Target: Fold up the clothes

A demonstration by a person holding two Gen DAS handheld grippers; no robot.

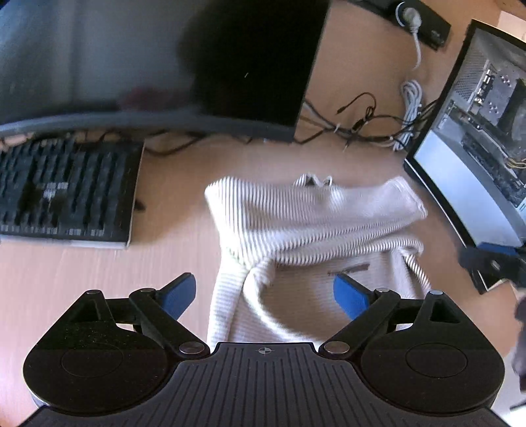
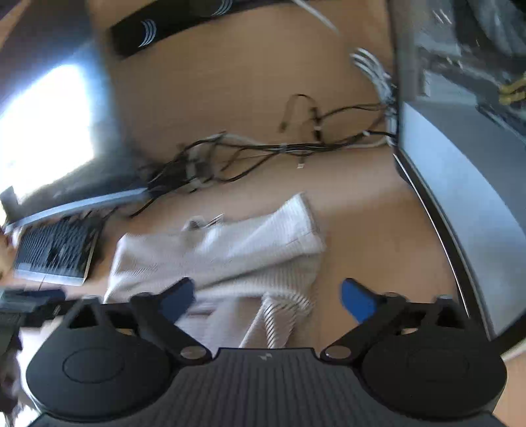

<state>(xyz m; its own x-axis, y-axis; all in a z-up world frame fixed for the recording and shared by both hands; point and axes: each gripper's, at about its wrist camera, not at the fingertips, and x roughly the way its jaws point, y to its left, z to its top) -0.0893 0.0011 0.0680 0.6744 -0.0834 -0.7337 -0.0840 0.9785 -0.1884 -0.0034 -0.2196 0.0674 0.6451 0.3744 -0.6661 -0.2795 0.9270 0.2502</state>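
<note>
A white ribbed knit garment (image 1: 305,230) lies partly folded on the wooden desk (image 1: 171,203), its upper part doubled over the lower part. My left gripper (image 1: 264,292) hovers open just above the garment's near end, with nothing between its blue pads. In the right wrist view the same garment (image 2: 230,253) lies ahead, and my right gripper (image 2: 268,295) is open over its near right portion, holding nothing. The right gripper (image 1: 493,259) shows at the right edge of the left wrist view; the left gripper (image 2: 29,305) shows at the left edge of the right wrist view.
A black keyboard (image 1: 65,190) lies left of the garment, under a monitor (image 1: 164,59). An open computer case (image 1: 476,131) stands on the right. Tangled cables (image 1: 361,128) run along the back of the desk, and a power strip (image 1: 417,19) is mounted on the wall.
</note>
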